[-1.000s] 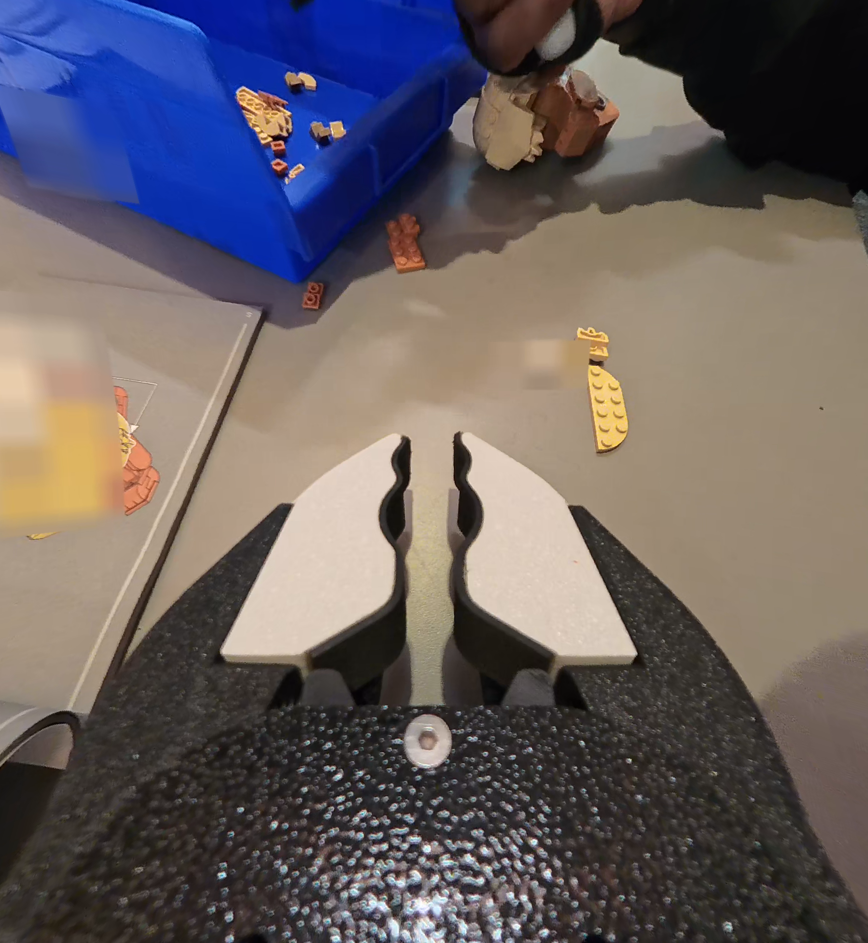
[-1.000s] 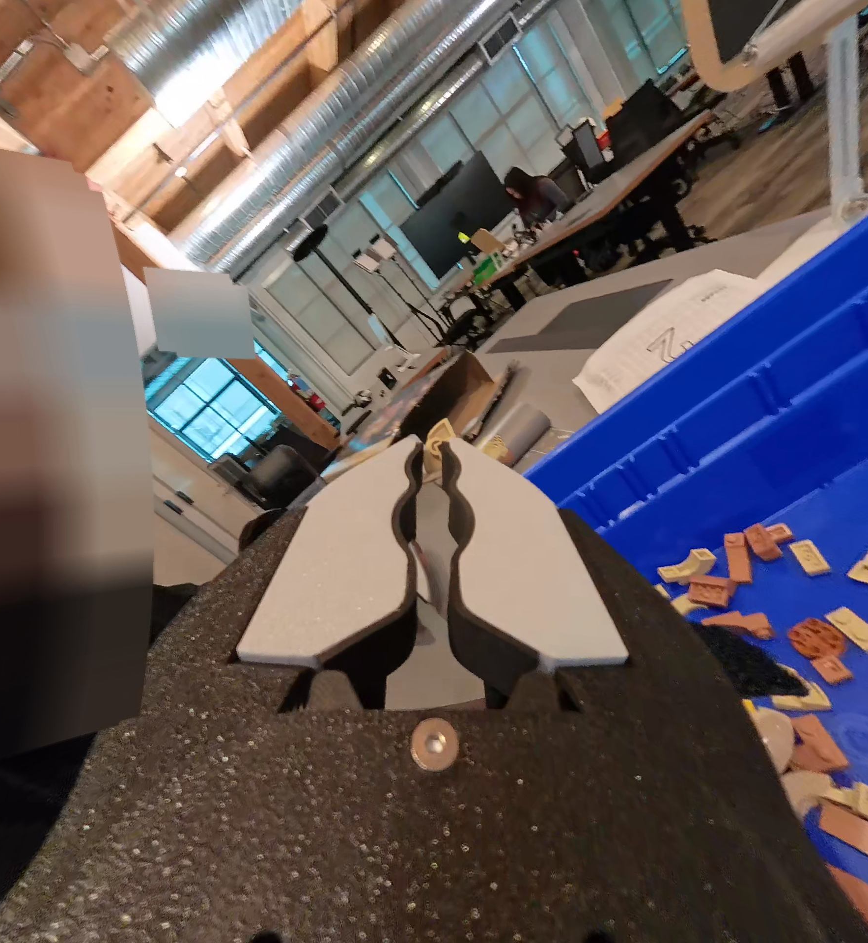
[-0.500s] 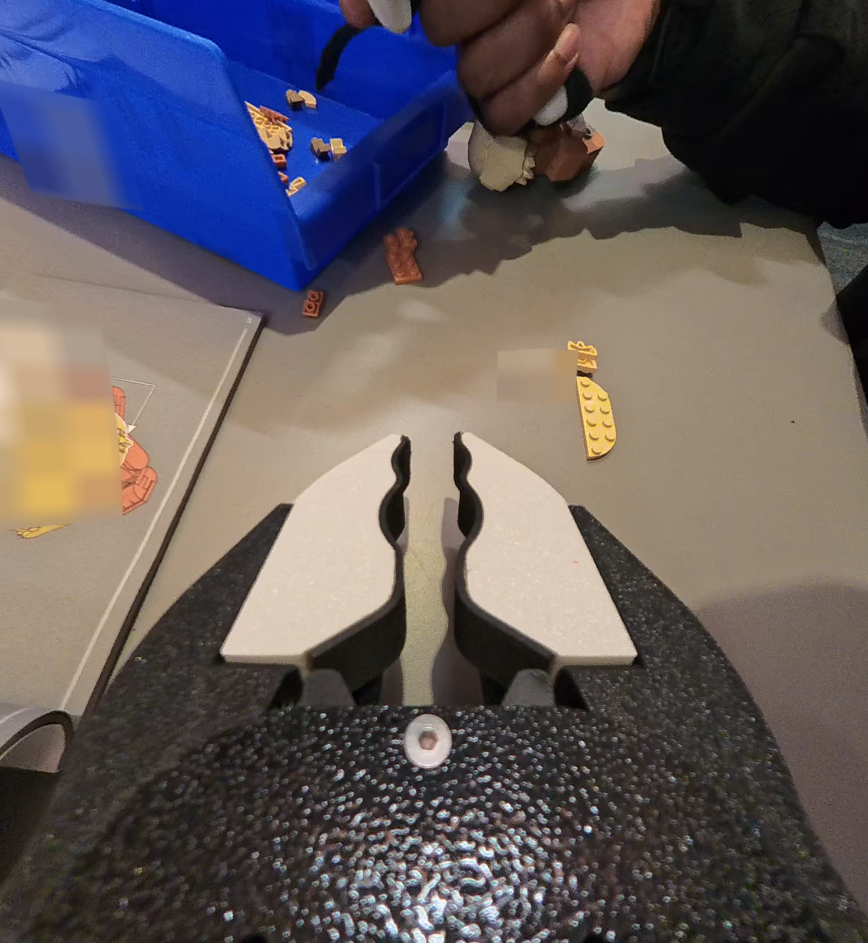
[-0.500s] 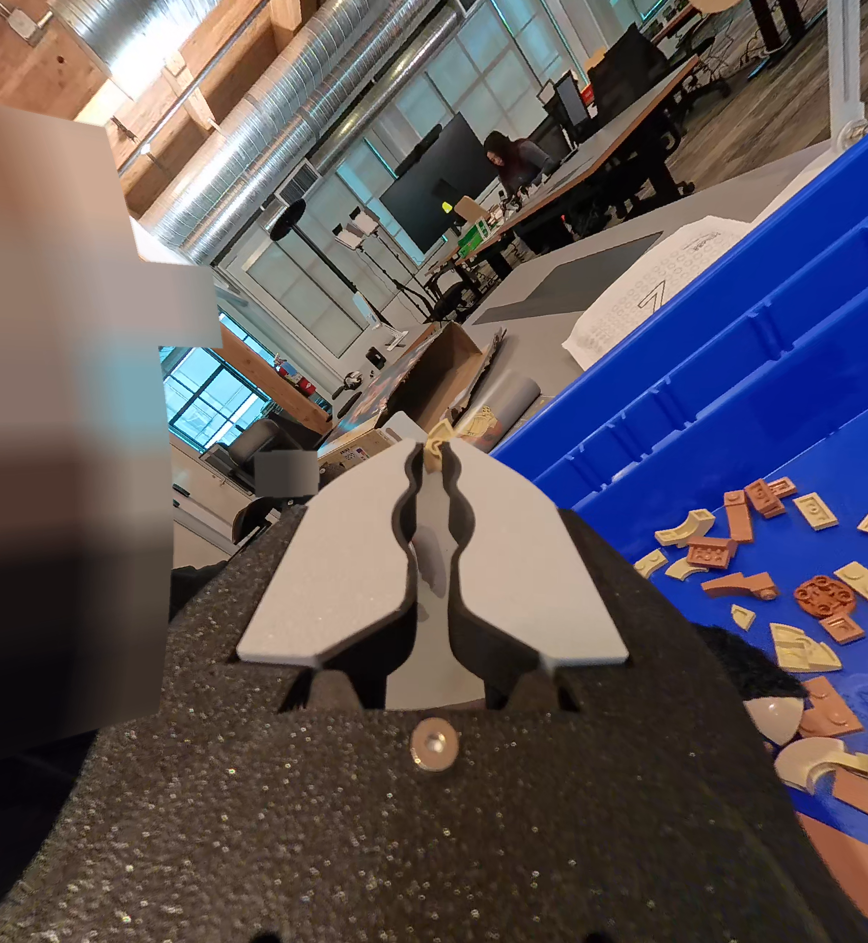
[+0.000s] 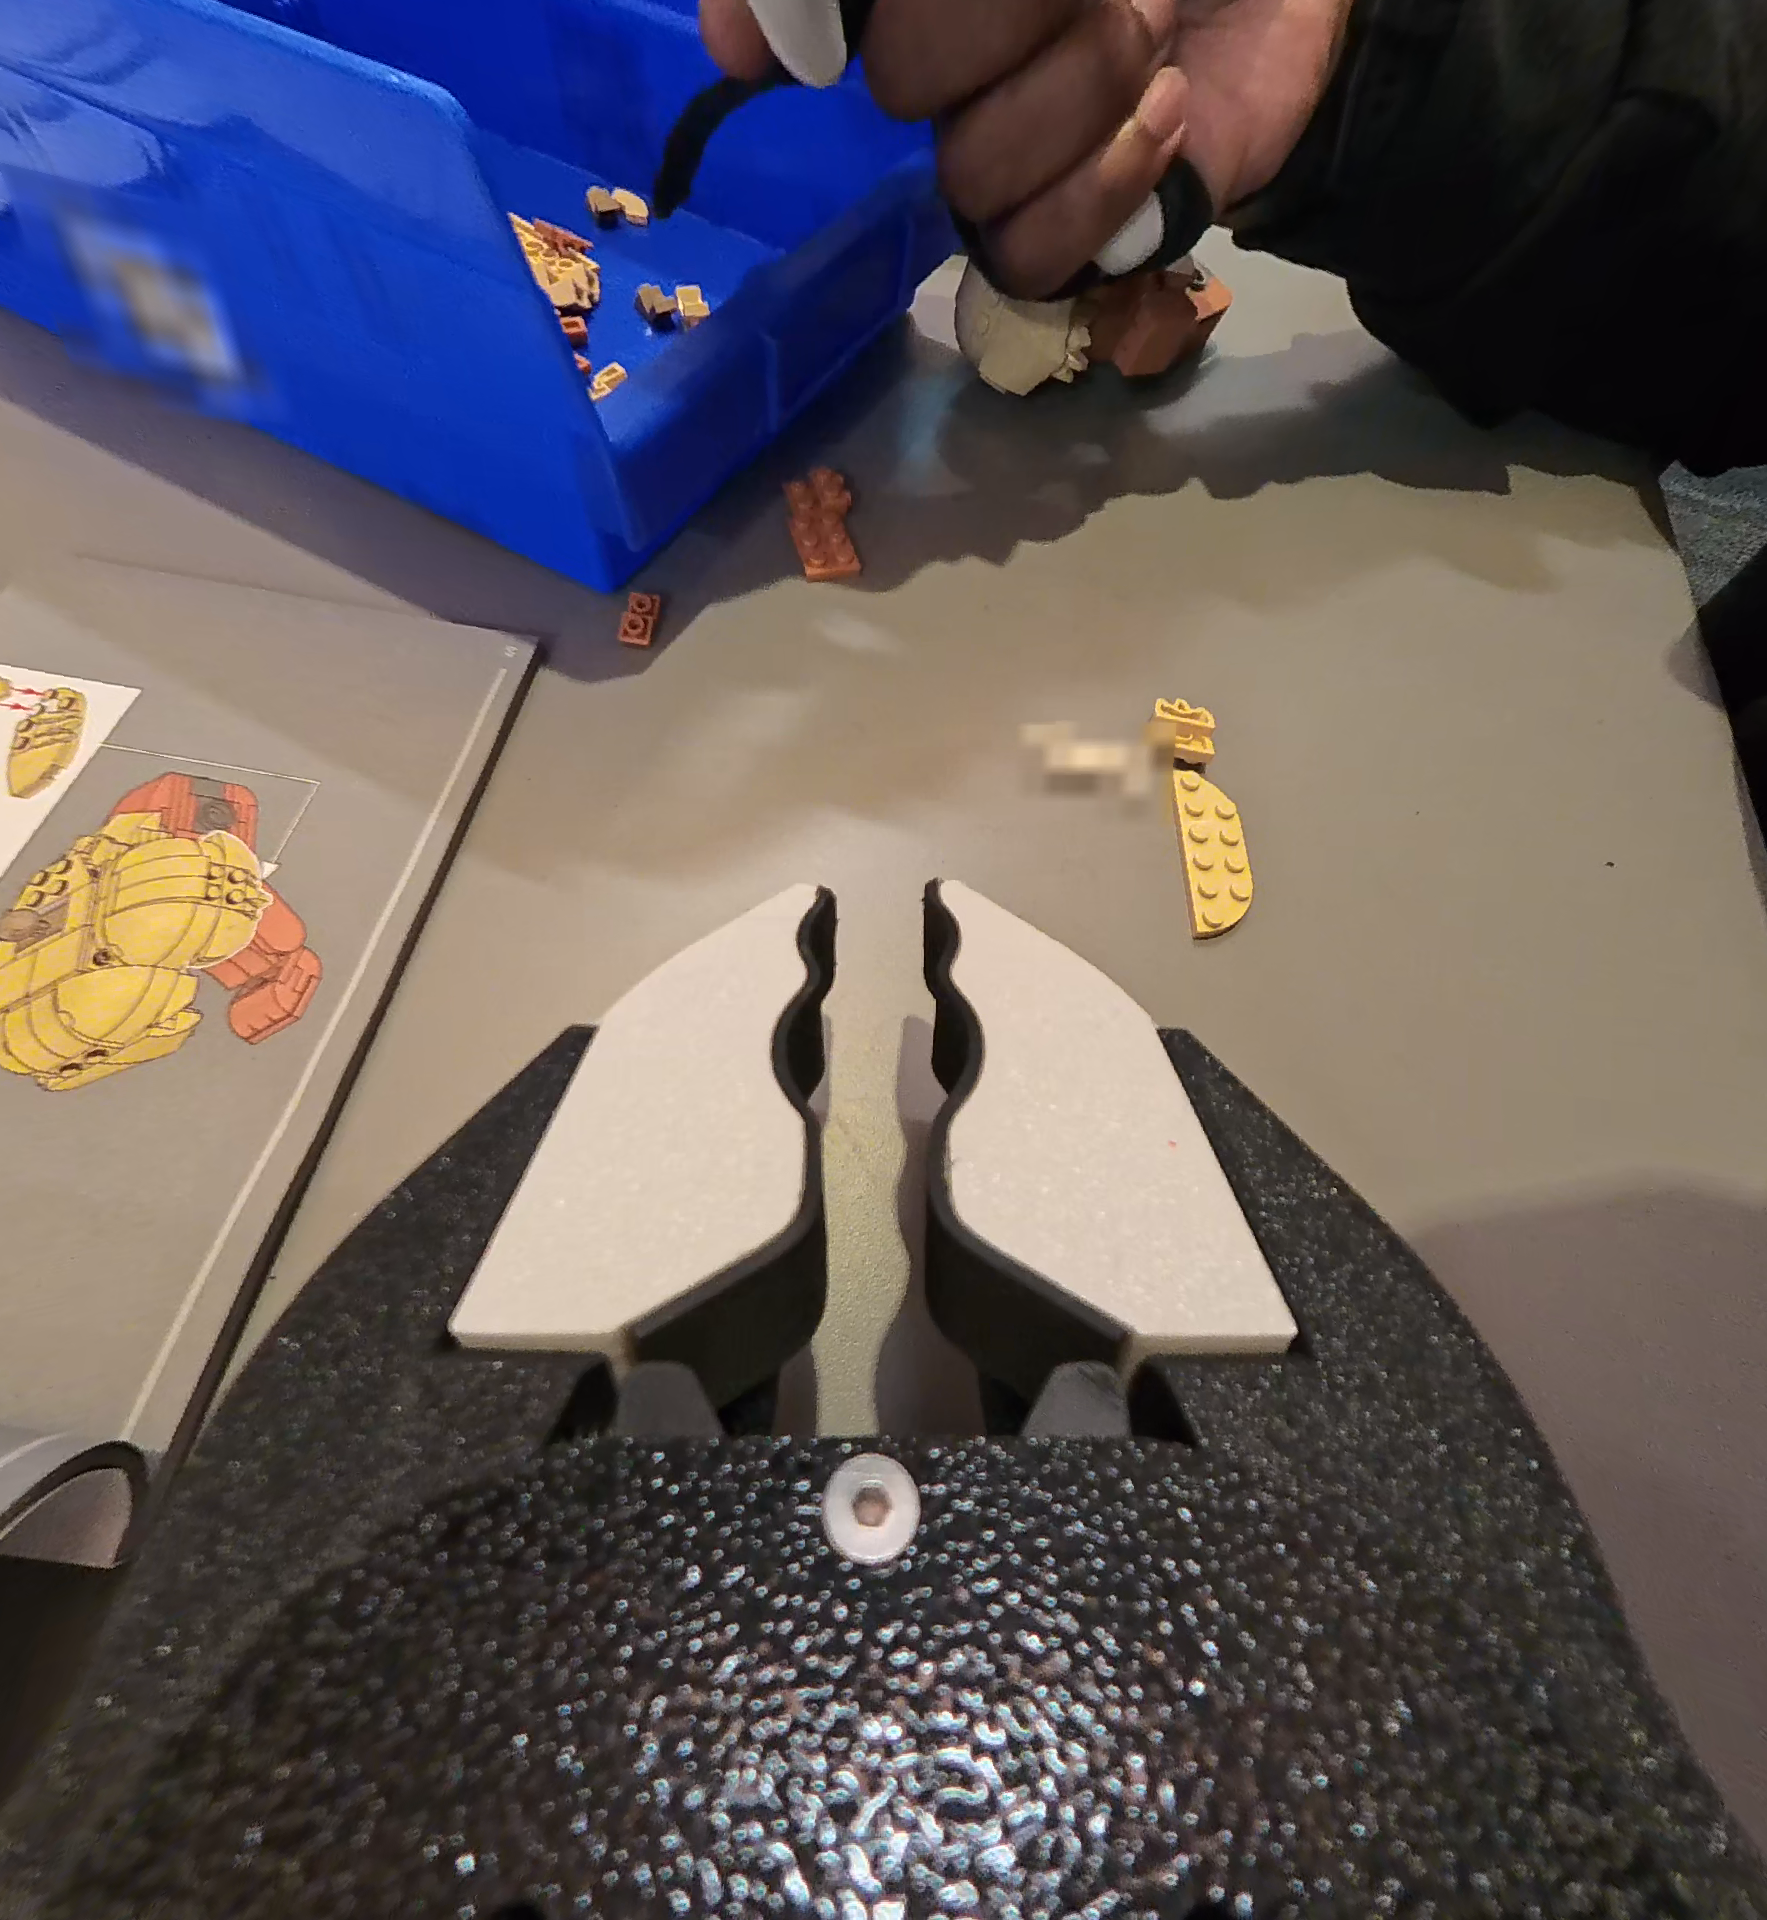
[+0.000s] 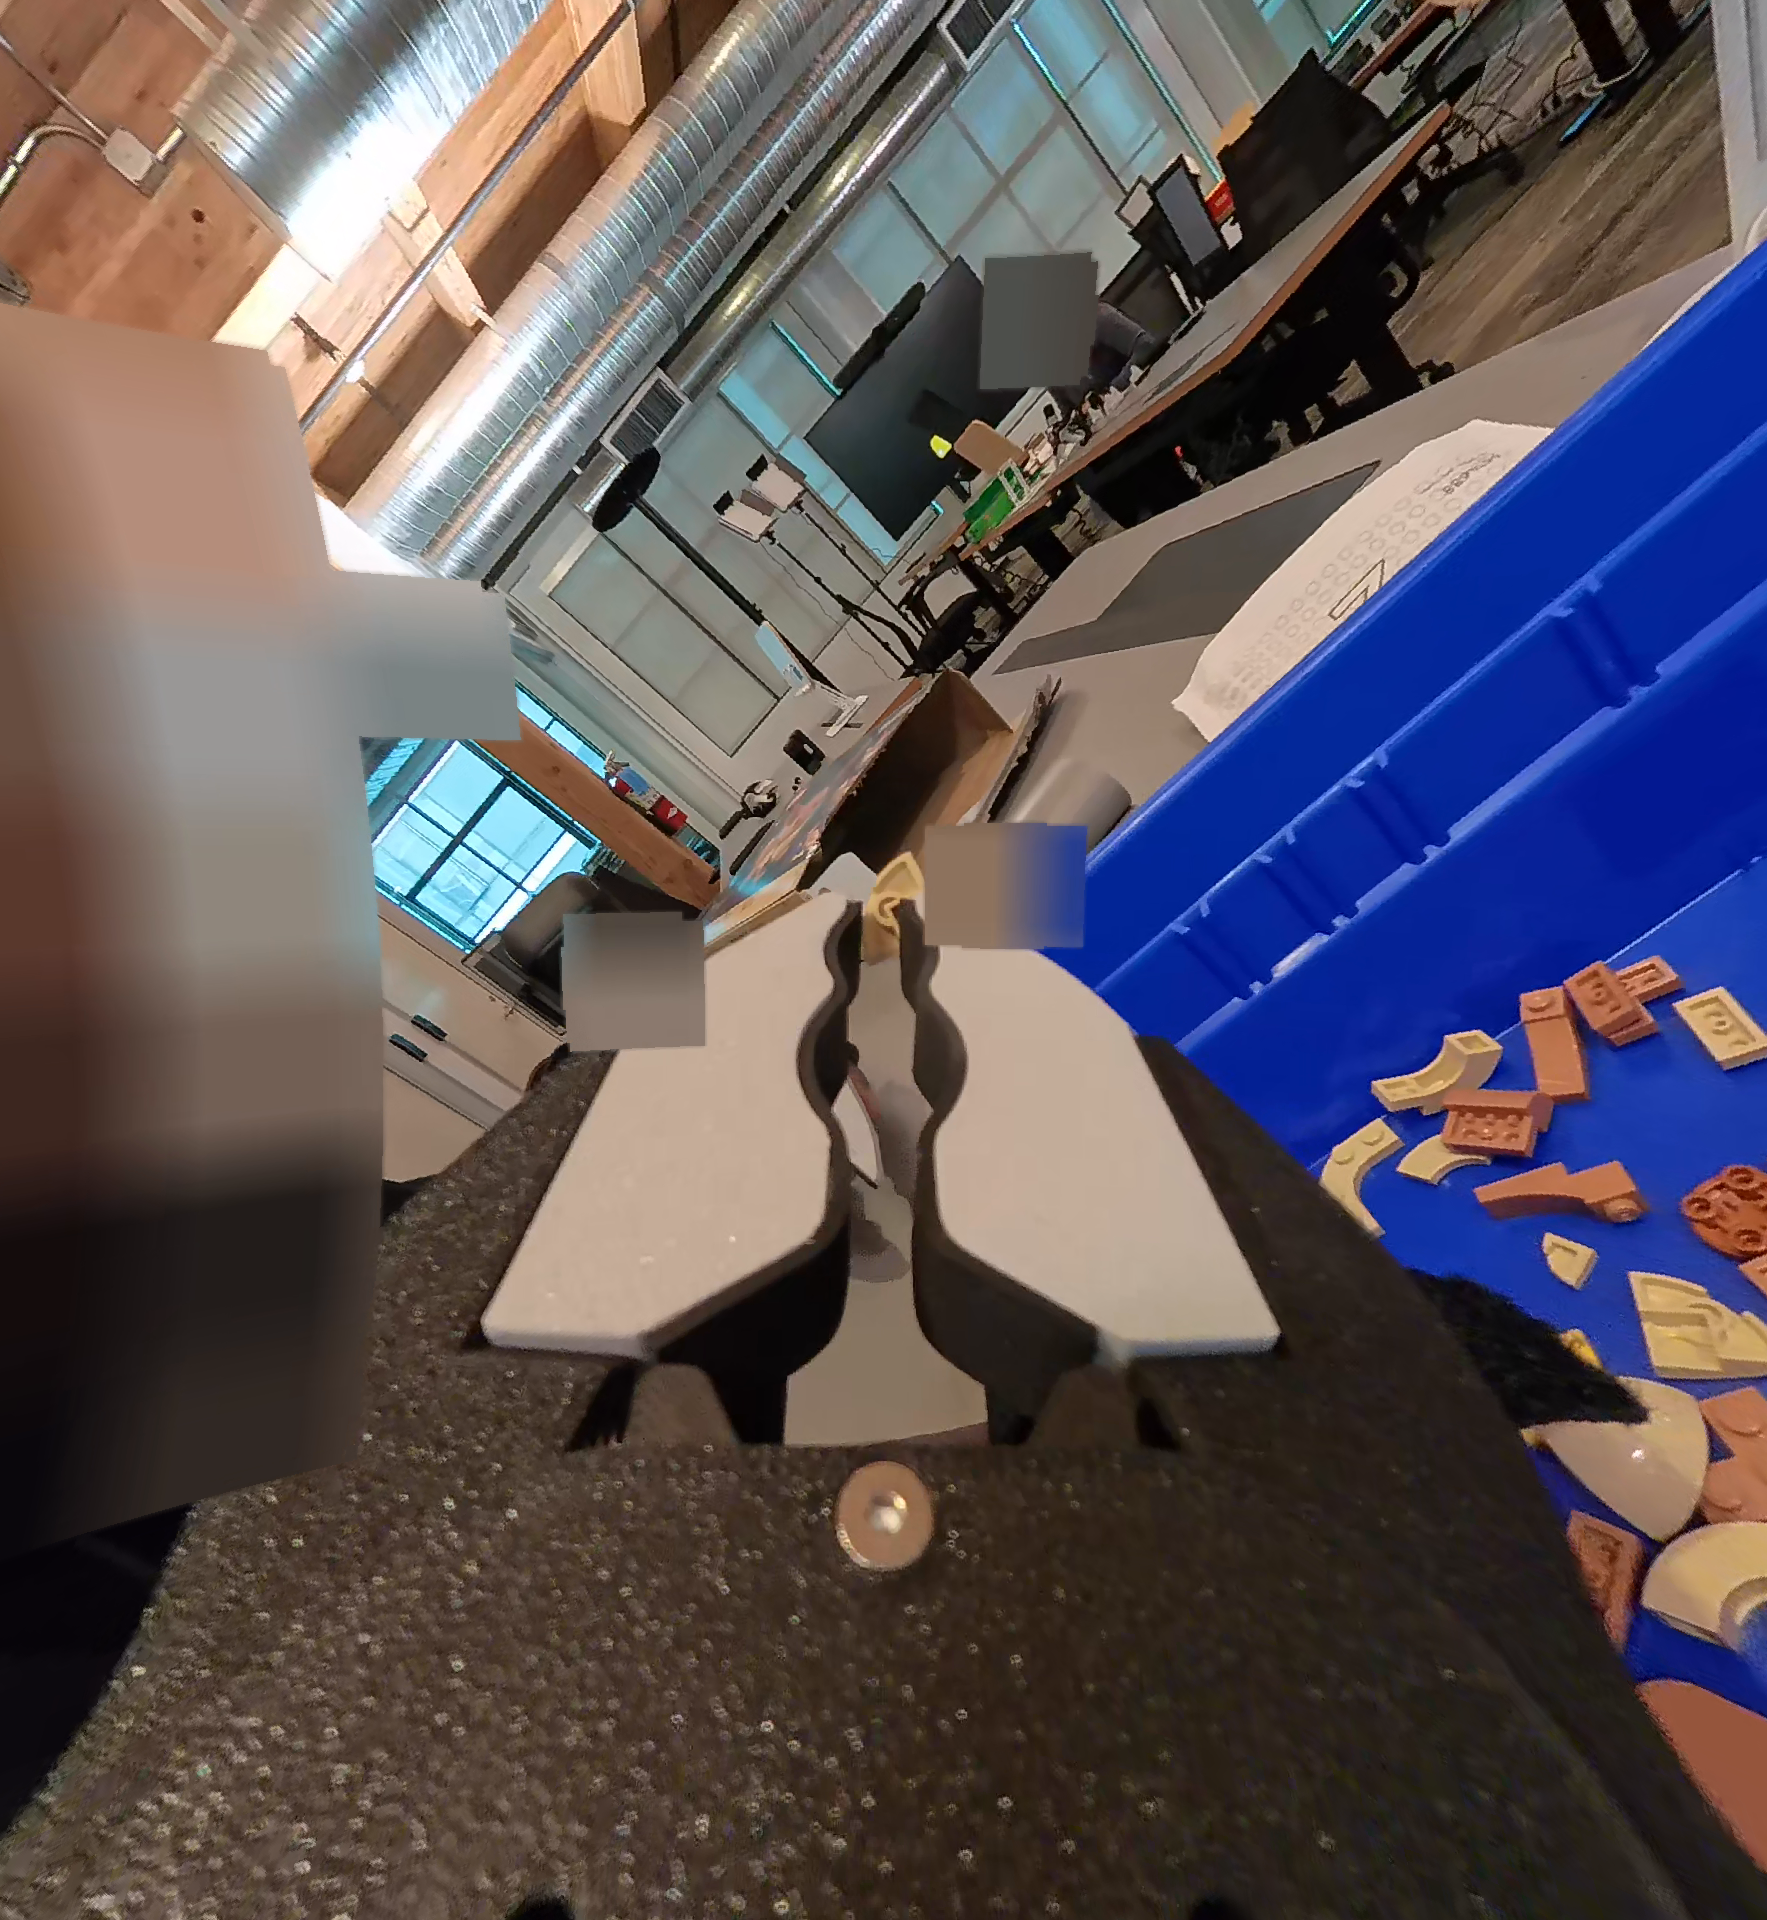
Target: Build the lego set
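Partway, by the look of it. Left gripper [image 5: 879, 914] is hovering low over the grey surface [image 5: 1430, 1091], fingers parted a little, gripping nothing. Right gripper [image 6: 884, 920] is pinching a small tan piece [image 6: 894, 896] at its fingertips, raised beside the blue bin [image 6: 1481, 727]. A tan-and-brown partial model [image 5: 1066, 332] is sitting by the bin under a hand [image 5: 1055, 135]. Loose pieces in the bin, a yellow plate [image 5: 1214, 857] and brown bricks [image 5: 825, 523] are lying unattached; the instruction booklet [image 5: 162, 935] is lying open. Much seems left to build.
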